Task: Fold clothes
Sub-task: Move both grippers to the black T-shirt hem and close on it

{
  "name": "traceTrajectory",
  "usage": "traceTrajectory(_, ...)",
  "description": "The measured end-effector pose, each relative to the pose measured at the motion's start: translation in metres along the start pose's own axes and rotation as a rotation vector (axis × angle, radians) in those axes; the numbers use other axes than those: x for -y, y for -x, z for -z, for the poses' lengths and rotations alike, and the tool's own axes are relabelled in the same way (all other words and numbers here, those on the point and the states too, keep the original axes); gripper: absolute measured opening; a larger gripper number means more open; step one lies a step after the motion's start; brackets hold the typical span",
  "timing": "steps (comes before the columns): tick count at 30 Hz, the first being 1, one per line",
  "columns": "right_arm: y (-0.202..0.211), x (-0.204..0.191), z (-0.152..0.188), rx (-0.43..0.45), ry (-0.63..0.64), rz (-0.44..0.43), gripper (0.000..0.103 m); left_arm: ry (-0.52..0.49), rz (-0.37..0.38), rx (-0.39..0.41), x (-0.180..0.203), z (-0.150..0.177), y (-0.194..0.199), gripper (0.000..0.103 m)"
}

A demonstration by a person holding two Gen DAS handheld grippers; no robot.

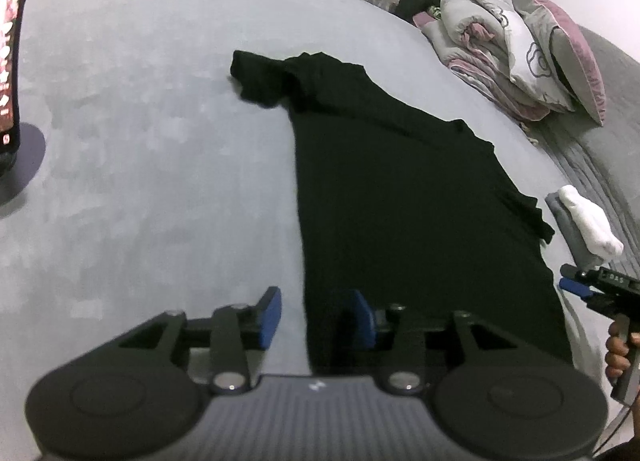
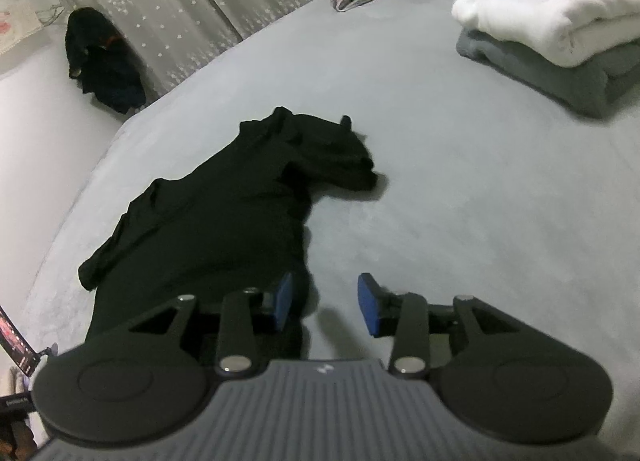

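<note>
Setting: home bedroom. Evidence: wide bed [image 1: 140,121] w/ pale grey sheet fills most of both views. Pillows [image 1: 556,49] and a rolled quilt [image 1: 472,41], grey/pink/white, stacked at one edge. Patterned curtain [image 2: 160,5] hangs behind the bed. Folded laundry on the sheet: white towel [image 2: 560,9] on top of a grey item [image 2: 560,77]. Dark clothes [image 2: 104,65] heaped by the curtain. Black shirt [image 1: 400,201] spread on the sheet.
</note>
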State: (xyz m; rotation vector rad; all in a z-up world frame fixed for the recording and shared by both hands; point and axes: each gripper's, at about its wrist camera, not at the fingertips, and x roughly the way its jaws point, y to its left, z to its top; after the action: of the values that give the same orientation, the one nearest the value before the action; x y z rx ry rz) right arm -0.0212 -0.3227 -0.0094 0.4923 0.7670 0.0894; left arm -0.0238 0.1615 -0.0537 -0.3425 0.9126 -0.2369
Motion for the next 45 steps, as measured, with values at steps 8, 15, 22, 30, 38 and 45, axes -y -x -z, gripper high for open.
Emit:
traceTrajectory(8, -0.005, -0.017, -0.004, 0.024, 0.08, 0.041, 0.041, -0.035, -0.079, 0.04, 0.005, -0.014, -0.005, 0.055)
traceTrajectory(15, -0.022, -0.032, -0.02, 0.021, 0.142, 0.061, 0.041, -0.052, -0.193, 0.085, 0.006, -0.052, -0.021, 0.058)
traceTrajectory(22, -0.051, -0.047, -0.043, 0.006, 0.162, 0.065, 0.041, -0.069, -0.229, 0.108, 0.007, -0.101, -0.044, 0.061)
traceTrajectory(30, -0.091, -0.062, -0.088, -0.005, 0.209, 0.076, 0.041, -0.102, -0.273, 0.114, 0.003, -0.16, -0.08, 0.061)
traceTrajectory(38, -0.139, -0.078, -0.13, -0.017, 0.275, 0.084, 0.041, -0.185, -0.282, 0.107, 0.019, -0.2, -0.129, 0.06)
traceTrajectory(45, -0.185, -0.093, -0.148, -0.067, 0.397, 0.1, 0.041, -0.25, -0.259, 0.104, 0.032, -0.223, -0.167, 0.056)
